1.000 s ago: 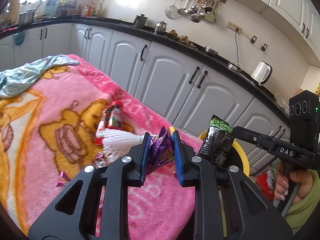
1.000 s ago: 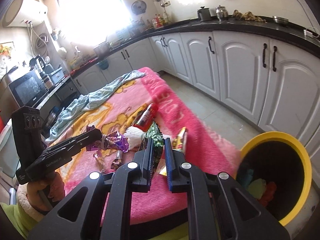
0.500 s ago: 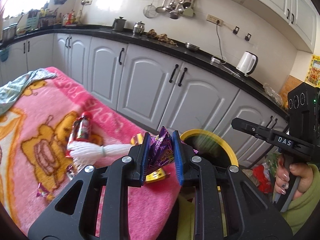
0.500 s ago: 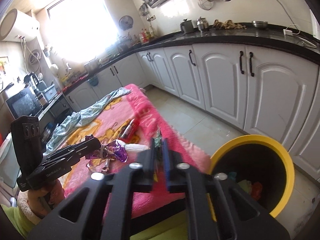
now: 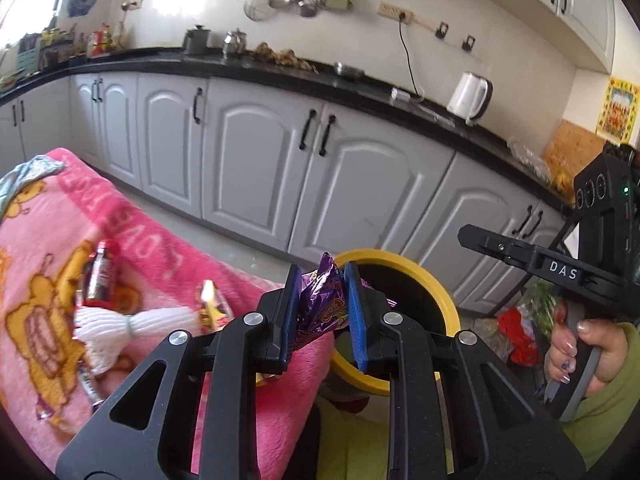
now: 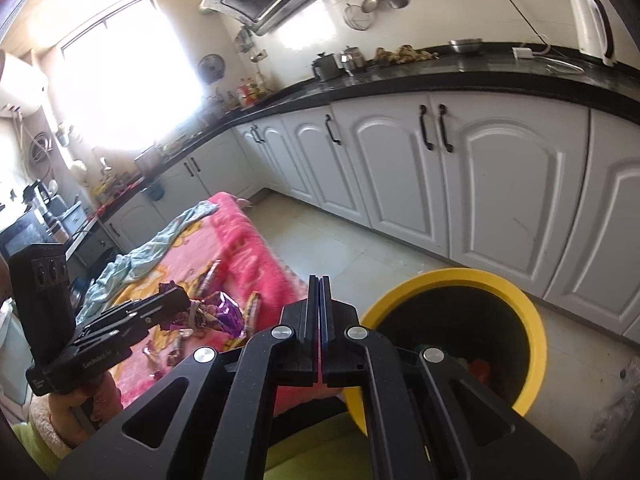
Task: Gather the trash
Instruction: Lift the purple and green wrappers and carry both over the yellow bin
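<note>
The left gripper point(image 5: 320, 312) clamps a crumpled purple wrapper point(image 5: 320, 306) between its blue pads point(image 5: 291, 312). Just beyond its tips stands the yellow-rimmed bin point(image 5: 436, 292). To its left, on the pink blanket point(image 5: 132, 236), lie a white mesh bundle point(image 5: 132, 326) and a red packet point(image 5: 100, 276). To its right, the right gripper point(image 5: 466, 235) is pressed shut, with nothing seen between its fingers.

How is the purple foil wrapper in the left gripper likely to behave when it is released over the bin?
The purple foil wrapper looks crumpled and thin, so probably light and floppy. It may flutter rather than drop straight toward the yellow-rimmed bin.
</note>
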### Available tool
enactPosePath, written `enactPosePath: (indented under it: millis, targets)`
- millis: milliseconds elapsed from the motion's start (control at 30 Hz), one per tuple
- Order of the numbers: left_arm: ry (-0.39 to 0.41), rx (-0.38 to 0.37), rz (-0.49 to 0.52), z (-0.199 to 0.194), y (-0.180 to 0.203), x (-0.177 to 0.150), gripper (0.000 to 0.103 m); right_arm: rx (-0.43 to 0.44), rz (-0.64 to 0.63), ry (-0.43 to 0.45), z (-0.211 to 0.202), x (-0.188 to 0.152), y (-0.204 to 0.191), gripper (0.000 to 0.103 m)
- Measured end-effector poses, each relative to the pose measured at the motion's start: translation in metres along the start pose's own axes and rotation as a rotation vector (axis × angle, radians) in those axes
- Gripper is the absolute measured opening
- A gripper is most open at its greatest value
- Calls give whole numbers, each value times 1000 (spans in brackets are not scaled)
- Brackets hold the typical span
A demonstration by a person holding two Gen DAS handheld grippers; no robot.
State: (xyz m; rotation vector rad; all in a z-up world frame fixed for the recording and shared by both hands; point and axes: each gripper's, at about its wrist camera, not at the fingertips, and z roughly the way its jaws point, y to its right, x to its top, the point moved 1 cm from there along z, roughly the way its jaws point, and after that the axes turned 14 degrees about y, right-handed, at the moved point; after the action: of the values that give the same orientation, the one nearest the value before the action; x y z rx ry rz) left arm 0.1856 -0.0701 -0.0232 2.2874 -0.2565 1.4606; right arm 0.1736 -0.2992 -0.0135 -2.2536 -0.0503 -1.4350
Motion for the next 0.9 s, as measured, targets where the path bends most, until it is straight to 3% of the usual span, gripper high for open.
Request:
enactPosePath:
  millis: [433, 900]
  targets:
    - [-130, -39, 53, 79, 45, -33, 16, -116, 22, -85, 11, -36, 62, 1]
    - [-254, -50, 101, 132, 67, -73, 18, -215, -2, -187, 28, -76, 104, 1]
